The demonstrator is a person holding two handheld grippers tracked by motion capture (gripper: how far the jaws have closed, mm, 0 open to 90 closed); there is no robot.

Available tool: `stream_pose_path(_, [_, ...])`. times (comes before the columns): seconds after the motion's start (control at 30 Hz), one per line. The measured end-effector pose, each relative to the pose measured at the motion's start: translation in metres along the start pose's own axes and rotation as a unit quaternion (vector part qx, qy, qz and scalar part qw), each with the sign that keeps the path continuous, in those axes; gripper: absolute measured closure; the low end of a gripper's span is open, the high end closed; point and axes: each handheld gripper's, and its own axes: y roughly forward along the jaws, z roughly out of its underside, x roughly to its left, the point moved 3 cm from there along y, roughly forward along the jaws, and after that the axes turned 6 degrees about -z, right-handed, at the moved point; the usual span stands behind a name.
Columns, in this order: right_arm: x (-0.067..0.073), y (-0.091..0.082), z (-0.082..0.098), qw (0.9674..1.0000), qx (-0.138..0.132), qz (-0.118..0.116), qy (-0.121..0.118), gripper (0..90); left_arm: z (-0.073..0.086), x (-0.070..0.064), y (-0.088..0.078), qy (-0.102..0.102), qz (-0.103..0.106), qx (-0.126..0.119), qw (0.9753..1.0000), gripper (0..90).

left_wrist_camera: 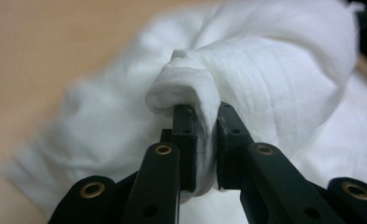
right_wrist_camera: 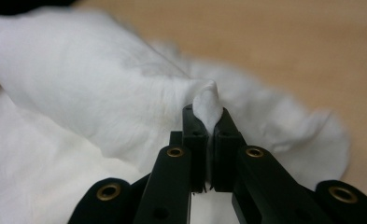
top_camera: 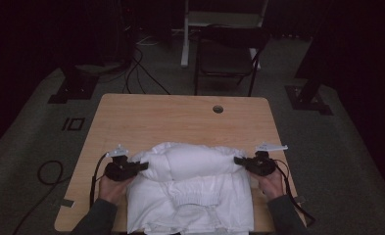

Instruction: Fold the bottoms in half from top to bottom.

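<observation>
On the near half of the wooden table (top_camera: 131, 117) lies a white garment (top_camera: 190, 196), its far part lifted into a puffed fold. Your left gripper (top_camera: 131, 167) pinches one end of that fold, your right gripper (top_camera: 246, 163) the other, both clamped on cloth. You look to be midway through one fold: the raised part is not yet laid down.

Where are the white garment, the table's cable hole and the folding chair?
white garment (top_camera: 190, 196), high view, flat lower part.
cable hole (top_camera: 218, 108), high view, its centre.
folding chair (top_camera: 224, 62), high view, seat.
</observation>
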Motion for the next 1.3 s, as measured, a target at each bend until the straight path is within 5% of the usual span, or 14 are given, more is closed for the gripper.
stream_pose_path(0.1, [0.004,0.007,0.018,0.9995,0.033,-0.003,0.000,86.9,0.017,-0.006,0.009,0.023,-0.015,0.037,0.9989,79.4])
stream_pose_path(0.23, [0.005,0.024,0.036,0.9964,0.084,0.006,-0.005,86.8,0.021,-0.008,0.021,0.027,-0.027,0.048,0.9982,79.3])
stream_pose_path(0.4, [0.000,0.034,0.029,0.9962,0.085,0.020,-0.011,86.8,0.012,-0.004,0.031,0.052,-0.055,0.043,0.9962,79.6])
stream_pose_path(0.77, [-0.028,0.064,-0.007,0.9953,0.079,0.056,-0.002,86.7,-0.023,0.028,0.060,0.031,-0.097,0.023,0.9946,80.0])
stream_pose_path(0.97, [-0.044,0.084,-0.030,0.9939,0.079,0.076,0.007,86.7,-0.043,0.049,0.074,0.004,-0.112,0.017,0.9935,80.0])
stream_pose_path(1.3, [-0.064,0.109,-0.060,0.9905,0.075,0.109,0.037,87.1,-0.074,0.069,0.091,-0.049,-0.155,0.010,0.9866,80.8])
